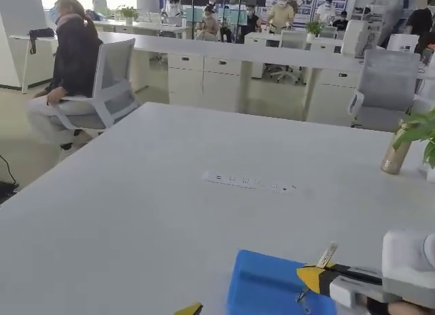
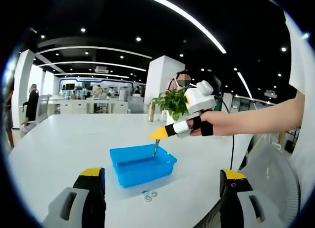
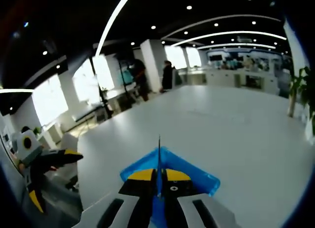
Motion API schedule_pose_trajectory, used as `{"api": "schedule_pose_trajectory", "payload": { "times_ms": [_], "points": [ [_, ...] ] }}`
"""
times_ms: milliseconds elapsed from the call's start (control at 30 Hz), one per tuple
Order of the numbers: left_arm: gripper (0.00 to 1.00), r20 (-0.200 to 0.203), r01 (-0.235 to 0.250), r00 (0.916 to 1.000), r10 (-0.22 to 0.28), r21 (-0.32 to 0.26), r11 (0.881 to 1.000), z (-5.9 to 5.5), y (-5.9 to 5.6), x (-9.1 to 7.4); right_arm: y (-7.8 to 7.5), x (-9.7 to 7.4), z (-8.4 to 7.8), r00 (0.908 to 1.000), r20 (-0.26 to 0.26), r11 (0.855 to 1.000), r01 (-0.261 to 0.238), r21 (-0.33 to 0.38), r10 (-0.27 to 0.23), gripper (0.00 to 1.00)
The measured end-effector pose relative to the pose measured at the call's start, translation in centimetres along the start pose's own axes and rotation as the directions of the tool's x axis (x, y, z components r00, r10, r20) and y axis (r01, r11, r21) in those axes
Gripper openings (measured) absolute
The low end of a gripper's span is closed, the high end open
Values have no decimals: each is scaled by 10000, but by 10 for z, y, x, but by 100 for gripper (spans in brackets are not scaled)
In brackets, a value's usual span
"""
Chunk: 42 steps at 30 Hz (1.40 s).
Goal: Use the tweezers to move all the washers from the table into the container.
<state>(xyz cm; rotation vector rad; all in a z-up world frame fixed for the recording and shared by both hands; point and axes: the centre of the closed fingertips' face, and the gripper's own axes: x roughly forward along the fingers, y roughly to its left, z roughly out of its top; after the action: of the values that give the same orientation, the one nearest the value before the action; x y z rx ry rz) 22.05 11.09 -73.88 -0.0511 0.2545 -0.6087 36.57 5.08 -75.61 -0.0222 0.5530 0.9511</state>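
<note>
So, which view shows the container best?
The left gripper view: the whole container is in sight, walls and inside, with the tweezers over it. The head view cuts it at the bottom edge. In the right gripper view the right gripper hides its middle.

Plastic container (image 2: 142,173) (glossy), smooth matt table (image 1: 136,213)

The surface (image 1: 136,192) lies open leftward; a blue container (image 1: 262,288) blocks its near edge, a bottle (image 1: 396,152) its right edge.

All 3 views face the blue container (image 2: 146,175) from different sides.
</note>
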Motion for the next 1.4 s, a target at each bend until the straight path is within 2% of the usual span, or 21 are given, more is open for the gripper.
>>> {"api": "schedule_pose_trajectory", "payload": {
  "times_ms": [233,367,500,633,733,1400],
  "points": [
    [99,-158,87,9998,-83,262,9996,-2,-3,1,-24,20,-15,9984,-426,9991,383,200,-374,3],
    [96,-249,49,9997,-40,338,9994,-4,-2,1,-30,28,-24,9970,-652,9983,433,403,-406,3],
    [95,-272,11,9996,-2,333,9994,-4,-2,0,-31,34,-30,9968,-715,9976,392,577,-350,3],
    [95,-325,41,9995,-31,314,9995,-6,-2,0,-29,36,-30,9972,-687,9978,328,583,-287,3],
    [94,-325,75,9995,-63,346,9994,-6,-2,0,-29,39,-32,9963,-811,9990,313,323,-286,3],
    [91,-517,190,9985,-173,310,9993,-8,-3,1,-21,37,-37,9942,-1041,9995,295,83,-285,3]
  ]
}}
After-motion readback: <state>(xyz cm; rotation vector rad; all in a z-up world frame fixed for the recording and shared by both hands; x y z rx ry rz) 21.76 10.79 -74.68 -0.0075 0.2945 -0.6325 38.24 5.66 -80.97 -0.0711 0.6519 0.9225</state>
